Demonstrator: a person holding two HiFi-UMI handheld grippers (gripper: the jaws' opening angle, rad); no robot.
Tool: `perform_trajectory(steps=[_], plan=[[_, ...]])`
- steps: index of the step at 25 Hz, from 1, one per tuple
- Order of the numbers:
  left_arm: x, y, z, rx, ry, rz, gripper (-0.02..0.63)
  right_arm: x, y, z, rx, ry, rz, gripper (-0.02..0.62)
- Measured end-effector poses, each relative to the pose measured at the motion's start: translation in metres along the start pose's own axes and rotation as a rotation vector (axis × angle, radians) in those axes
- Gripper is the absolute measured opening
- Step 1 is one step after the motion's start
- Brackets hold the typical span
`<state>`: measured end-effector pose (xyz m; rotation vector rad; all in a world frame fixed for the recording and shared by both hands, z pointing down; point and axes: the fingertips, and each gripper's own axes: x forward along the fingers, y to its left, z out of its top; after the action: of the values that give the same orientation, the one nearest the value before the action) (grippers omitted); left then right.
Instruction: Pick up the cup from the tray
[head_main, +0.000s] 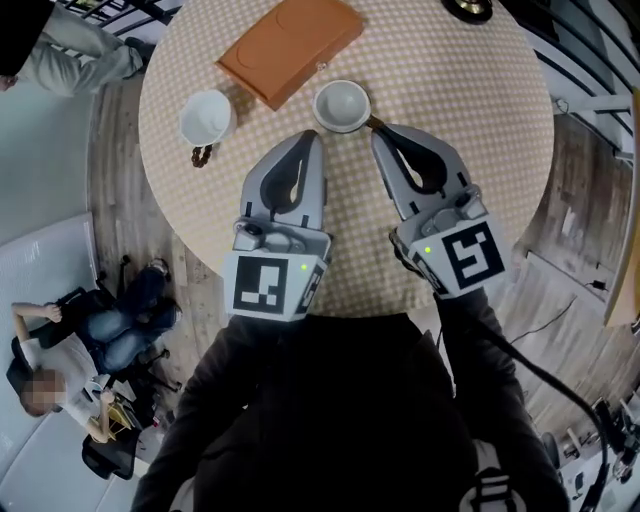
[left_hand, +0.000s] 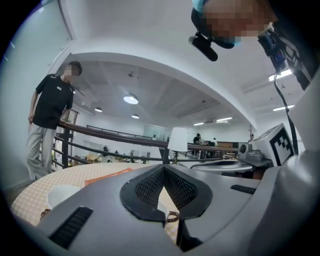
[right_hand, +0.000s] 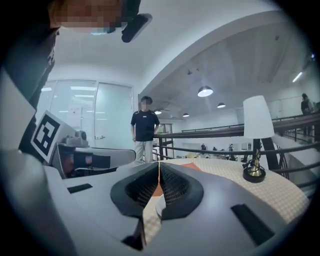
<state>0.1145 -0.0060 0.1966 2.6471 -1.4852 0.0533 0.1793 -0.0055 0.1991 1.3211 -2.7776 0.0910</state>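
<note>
Head view, left gripper (head_main: 315, 135) and right gripper (head_main: 378, 128) held forward, jaws closed, empty, tips near cup (head_main: 341, 105)

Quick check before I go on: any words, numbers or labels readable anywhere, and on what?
No readable text in any view.
Left cube: square black-and-white pattern, no letters.
Right cube: likewise.
Bystander's black shirt: faint chest mark, too small to read.

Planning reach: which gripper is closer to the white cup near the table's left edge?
Left. The left gripper sits just right of that cup; the right gripper is farther right, past the second cup.
</note>
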Motion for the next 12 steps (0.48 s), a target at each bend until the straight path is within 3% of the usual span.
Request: perform_trajectory(steps=[12], plan=[[0.006,-0.017,0.025,0.036,-0.018,0.033,0.006,-0.008,0.001,0.029,-0.038,-0.036,-0.068,0.008]])
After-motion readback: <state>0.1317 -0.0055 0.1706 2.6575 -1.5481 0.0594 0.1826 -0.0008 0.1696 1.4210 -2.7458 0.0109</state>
